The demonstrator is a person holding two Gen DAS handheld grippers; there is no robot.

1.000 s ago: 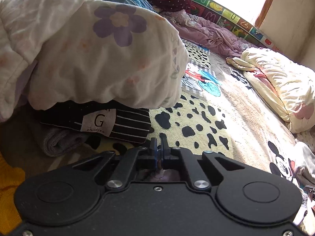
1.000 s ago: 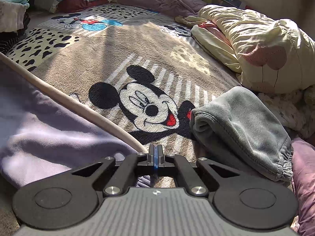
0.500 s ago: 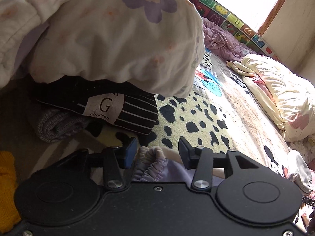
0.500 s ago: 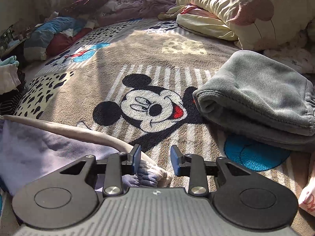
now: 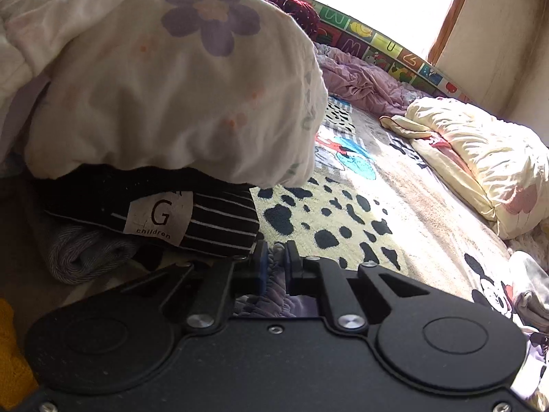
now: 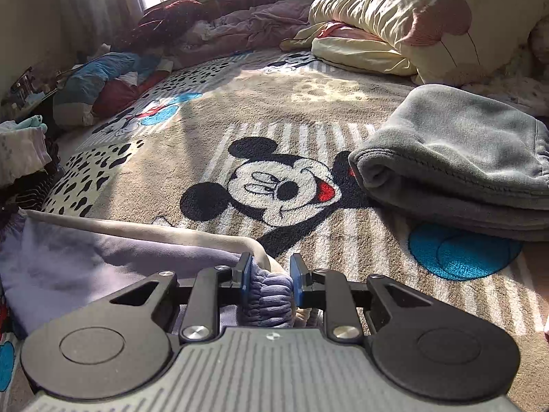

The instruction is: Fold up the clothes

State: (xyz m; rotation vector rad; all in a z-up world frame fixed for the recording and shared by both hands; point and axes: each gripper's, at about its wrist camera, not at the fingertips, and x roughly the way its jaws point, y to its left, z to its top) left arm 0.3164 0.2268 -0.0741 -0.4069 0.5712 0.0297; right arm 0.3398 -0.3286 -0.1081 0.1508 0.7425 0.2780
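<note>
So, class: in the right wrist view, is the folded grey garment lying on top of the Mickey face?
No, the grey garment lies beside the Mickey face.

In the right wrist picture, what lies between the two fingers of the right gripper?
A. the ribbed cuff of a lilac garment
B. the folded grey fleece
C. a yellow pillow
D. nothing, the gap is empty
A. The ribbed lilac cuff sits between the closing fingers of the right gripper, while the grey fleece lies apart on the Mickey Mouse blanket to the right.
</note>
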